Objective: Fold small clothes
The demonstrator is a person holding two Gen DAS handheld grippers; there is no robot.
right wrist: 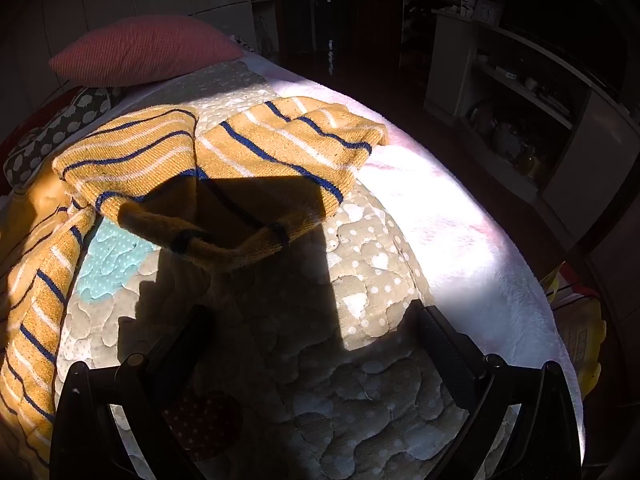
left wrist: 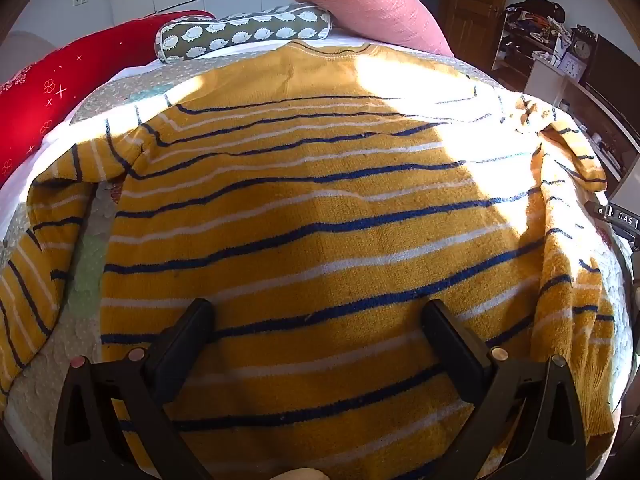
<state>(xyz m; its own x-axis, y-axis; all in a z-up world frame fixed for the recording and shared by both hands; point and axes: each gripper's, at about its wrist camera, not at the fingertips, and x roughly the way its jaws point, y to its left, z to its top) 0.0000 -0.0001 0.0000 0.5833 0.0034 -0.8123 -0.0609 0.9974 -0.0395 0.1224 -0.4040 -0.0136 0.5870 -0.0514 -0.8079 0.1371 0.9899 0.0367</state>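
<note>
Lettering "DAS" (left wrist: 625, 217) legible in white on a dark part at the right edge of the left wrist view; nothing else readable. Clock faces (left wrist: 582, 49) on the far shelving too small to read.

Mustard sweater (left wrist: 312, 216) with navy and white stripes spread flat on the quilted bedspread (left wrist: 86, 264), neckline toward the pillows, both sleeves trailing down the sides. Hem cut off at the bottom of the frame, behind the left gripper (left wrist: 318, 320). Sweater's right sleeve (right wrist: 280, 148) bent back over itself in the right wrist view, cuff end lost in hard shadow. Room beyond the bed nearly black there; shelf contents hard to make out.

Pink ribbed cushion (left wrist: 360, 4), hedgehog-print bolster (left wrist: 244, 34) and red pillow (left wrist: 52, 88) lined along the head of the bed.

Left gripper spread wide above the sweater's lower body, nothing between the jaws. Right gripper (right wrist: 314, 322) equally wide, over bare quilt just short of the folded sleeve, grasping nothing; contact with the fabric not clear for either.
</note>
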